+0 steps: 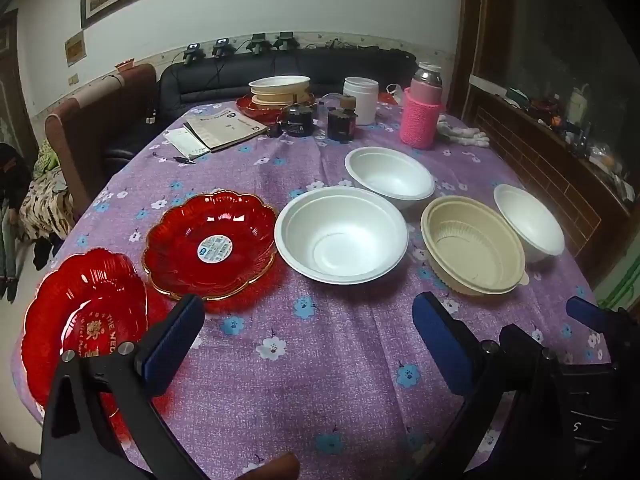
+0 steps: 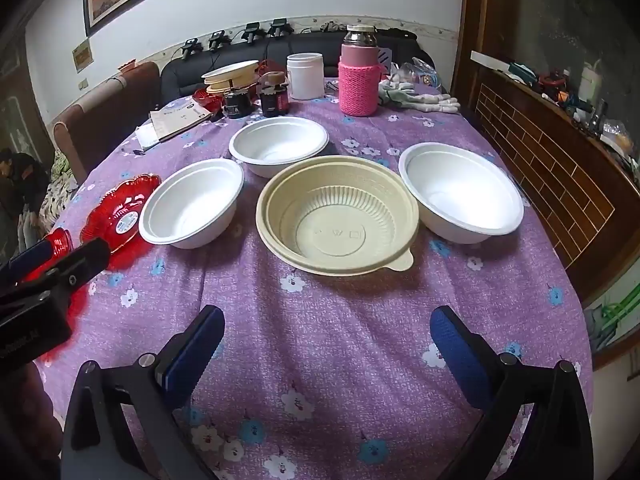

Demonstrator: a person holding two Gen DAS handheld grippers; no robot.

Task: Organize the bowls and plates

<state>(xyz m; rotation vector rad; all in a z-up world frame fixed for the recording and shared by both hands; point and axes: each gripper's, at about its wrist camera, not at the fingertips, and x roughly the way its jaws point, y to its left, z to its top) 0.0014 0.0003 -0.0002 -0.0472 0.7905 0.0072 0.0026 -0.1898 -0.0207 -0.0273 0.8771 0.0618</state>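
Observation:
Two red scalloped plates lie at the left: one with a sticker and a nearer one with gold lettering. Three white bowls stand on the table: left, far and right. A beige bowl sits between them. My left gripper is open and empty above the cloth, in front of the plates. My right gripper is open and empty in front of the beige bowl.
The table has a purple flowered cloth. At the back stand a stack of bowls on a red plate, dark jars, a white tub, a pink-sleeved flask, gloves and booklets. Chairs stand left.

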